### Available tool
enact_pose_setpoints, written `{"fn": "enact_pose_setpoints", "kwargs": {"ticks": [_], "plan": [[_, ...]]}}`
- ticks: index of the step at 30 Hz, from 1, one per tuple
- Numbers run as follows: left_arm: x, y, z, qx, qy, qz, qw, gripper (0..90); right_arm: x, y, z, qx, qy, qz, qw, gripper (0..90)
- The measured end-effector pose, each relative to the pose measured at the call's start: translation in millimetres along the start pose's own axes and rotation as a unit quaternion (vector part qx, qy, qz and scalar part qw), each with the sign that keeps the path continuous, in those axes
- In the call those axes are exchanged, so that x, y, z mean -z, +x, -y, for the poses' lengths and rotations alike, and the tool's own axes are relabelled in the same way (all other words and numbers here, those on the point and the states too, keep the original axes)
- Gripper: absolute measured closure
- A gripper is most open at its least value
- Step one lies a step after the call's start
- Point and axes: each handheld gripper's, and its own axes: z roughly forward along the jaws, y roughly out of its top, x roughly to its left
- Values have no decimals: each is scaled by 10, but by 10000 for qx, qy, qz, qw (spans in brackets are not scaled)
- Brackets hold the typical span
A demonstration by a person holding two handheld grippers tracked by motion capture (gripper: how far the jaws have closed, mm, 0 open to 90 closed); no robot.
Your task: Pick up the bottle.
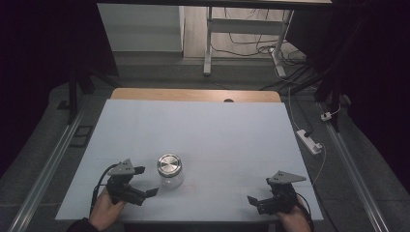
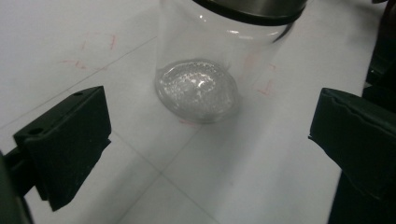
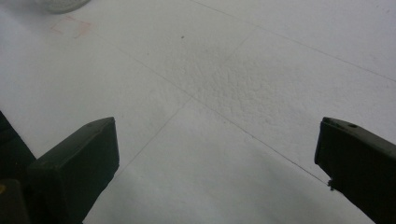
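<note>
Left gripper [image 1: 142, 182] wide open, empty, just short of lidded glass jar [image 1: 169, 171] on white table cover [image 1: 217, 135]. Right gripper [image 1: 259, 199] wide open, empty, well apart. Path unobstructed.

The jar [image 2: 205, 70] is cut off at the top edge — its lid mostly unseen.

The left gripper [image 1: 143, 181] sits near left, fingers [image 2: 65, 144] spread wide. The right gripper [image 1: 259, 200] sits near right, fingers [image 3: 77, 168] likewise apart.
</note>
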Motion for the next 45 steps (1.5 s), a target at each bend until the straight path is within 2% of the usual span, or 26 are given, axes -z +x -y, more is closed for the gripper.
{"fn": "enact_pose_setpoints", "kwargs": {"ticks": [4,7,12,17,25,33,37,39,45], "plan": [[-108,-4,-73,-86,68,40,9999,0,-3,3,-1,0,17,-5,10000,0],[-180,-1,-120,-70,68,122,9999,0,-5,7,-1,18,24,-8,10000,0],[-291,-4,-196,-146,106,85,9998,0,-8,9,-2,40,34,-9,10000,1],[-397,8,-265,-174,170,167,9996,0,-9,12,-2,49,37,-10,10000,1],[-530,35,-322,-549,326,233,9977,0,-10,15,-2,72,47,-12,10000,2],[-641,-11,-384,-817,557,37,9951,2,-13,21,-3,110,64,-18,9999,3],[-643,-42,-407,-934,517,-135,9942,68,-16,26,-4,131,84,-22,9999,15],[-625,-59,-415,-1047,466,-182,9932,143,-16,29,-4,145,87,-24,9999,21],[-618,-74,-435,-1044,567,-234,9926,150,-15,30,-3,160,82,-33,9998,21]]}}
